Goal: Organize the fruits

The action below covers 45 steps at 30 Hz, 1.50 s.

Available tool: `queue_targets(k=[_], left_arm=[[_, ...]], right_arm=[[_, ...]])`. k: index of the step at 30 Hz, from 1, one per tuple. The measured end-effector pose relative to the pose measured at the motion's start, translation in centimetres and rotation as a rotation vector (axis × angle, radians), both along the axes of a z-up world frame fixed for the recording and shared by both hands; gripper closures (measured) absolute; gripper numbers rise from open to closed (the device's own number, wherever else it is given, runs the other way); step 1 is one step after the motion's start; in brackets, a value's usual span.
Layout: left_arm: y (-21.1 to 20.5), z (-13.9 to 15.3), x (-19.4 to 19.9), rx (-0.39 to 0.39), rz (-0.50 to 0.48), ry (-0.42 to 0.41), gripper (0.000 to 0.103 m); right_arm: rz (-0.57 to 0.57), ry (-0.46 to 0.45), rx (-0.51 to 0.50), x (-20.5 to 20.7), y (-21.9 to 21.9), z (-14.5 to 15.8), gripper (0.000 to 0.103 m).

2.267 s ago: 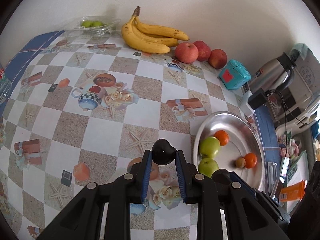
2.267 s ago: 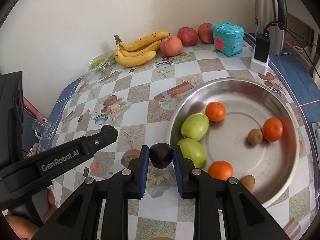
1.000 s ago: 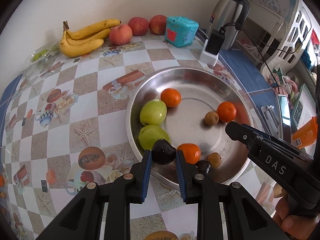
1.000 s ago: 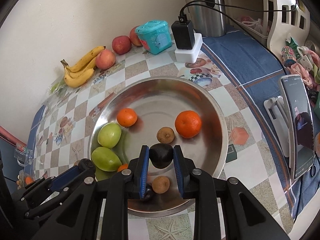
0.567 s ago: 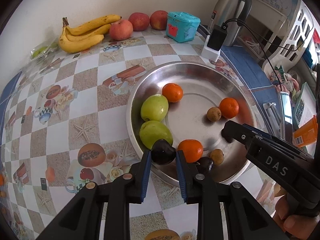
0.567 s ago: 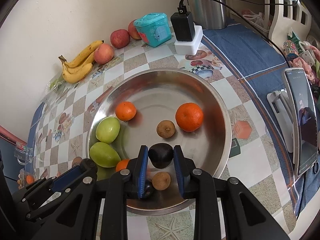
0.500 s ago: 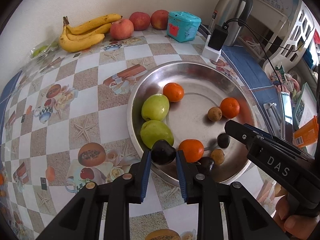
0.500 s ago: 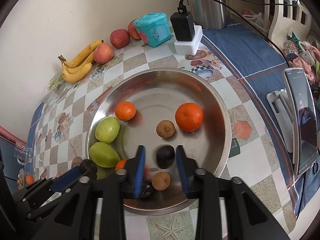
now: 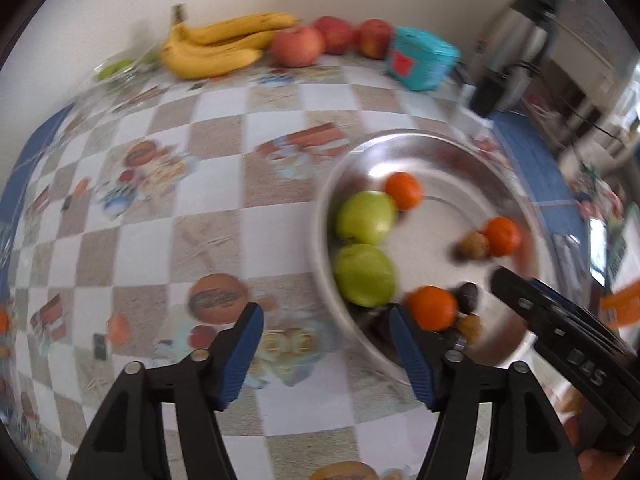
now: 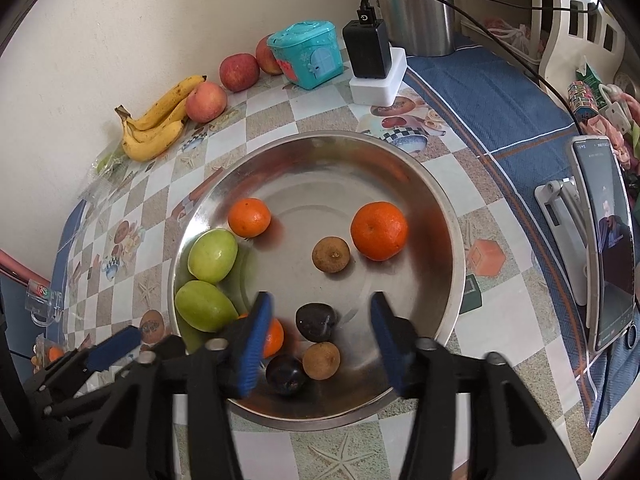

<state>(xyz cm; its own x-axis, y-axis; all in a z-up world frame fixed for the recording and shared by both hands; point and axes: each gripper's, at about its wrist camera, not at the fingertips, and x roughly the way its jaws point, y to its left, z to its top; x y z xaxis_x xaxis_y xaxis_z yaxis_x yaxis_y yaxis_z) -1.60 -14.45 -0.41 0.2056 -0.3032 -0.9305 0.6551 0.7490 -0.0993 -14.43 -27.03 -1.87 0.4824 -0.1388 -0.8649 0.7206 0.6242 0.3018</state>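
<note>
Right gripper [image 10: 318, 338]: jaws wide apart, holding nothing, above bowl [image 10: 450, 216]; dark plum [image 10: 316, 322] lies in bowl between its fingers; left gripper [image 9: 326, 350]: spread wide, holding nothing, at bowl's rim; bananas [image 10: 154, 128] by wall

The left wrist view looks down at the table's checkered cloth [image 9: 216, 208], blurred; the right wrist view hangs close over the steel bowl [image 10: 448, 216]. Both share that bowl and the wall-edge bananas [image 9: 216, 46].
</note>
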Motion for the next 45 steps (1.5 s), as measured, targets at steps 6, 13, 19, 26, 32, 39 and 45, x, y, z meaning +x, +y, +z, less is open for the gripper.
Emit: queue_targets(k=[6, 13, 19, 26, 32, 39, 45], left_arm=[[2.3, -1.0, 2.7, 0.073, 0.145, -0.033, 0.015], [4.3, -1.4, 4.6, 0.080, 0.221, -0.046, 0.000], [5.3, -0.9, 5.2, 0.068, 0.243, -0.072, 0.000], [6.2, -0.3, 5.0, 0.127, 0.236, -0.132, 0.000], [7.5, 0.4, 4.2, 0.172, 0.248, -0.153, 0.000], [8.8, 1.7, 3.0, 0.209, 0.266, -0.202, 0.000], [9.0, 3.0, 1.2, 0.211, 0.237, -0.241, 0.000]], right_arm=[[0.015, 0.007, -0.008, 0.3, 0.1, 0.0, 0.042], [0.059, 0.019, -0.052, 0.9, 1.1, 0.2, 0.028], [0.103, 0.034, -0.111, 1.6, 2.4, 0.4, 0.016], [0.157, 0.037, -0.166, 2.1, 4.5, 0.9, 0.015], [0.201, 0.064, -0.185, 2.3, 6.4, 0.7, 0.015], [0.184, 0.069, -0.209, 1.1, 7.2, 1.1, 0.015], [0.172, 0.049, -0.220, 0.5, 7.7, 1.8, 0.015]])
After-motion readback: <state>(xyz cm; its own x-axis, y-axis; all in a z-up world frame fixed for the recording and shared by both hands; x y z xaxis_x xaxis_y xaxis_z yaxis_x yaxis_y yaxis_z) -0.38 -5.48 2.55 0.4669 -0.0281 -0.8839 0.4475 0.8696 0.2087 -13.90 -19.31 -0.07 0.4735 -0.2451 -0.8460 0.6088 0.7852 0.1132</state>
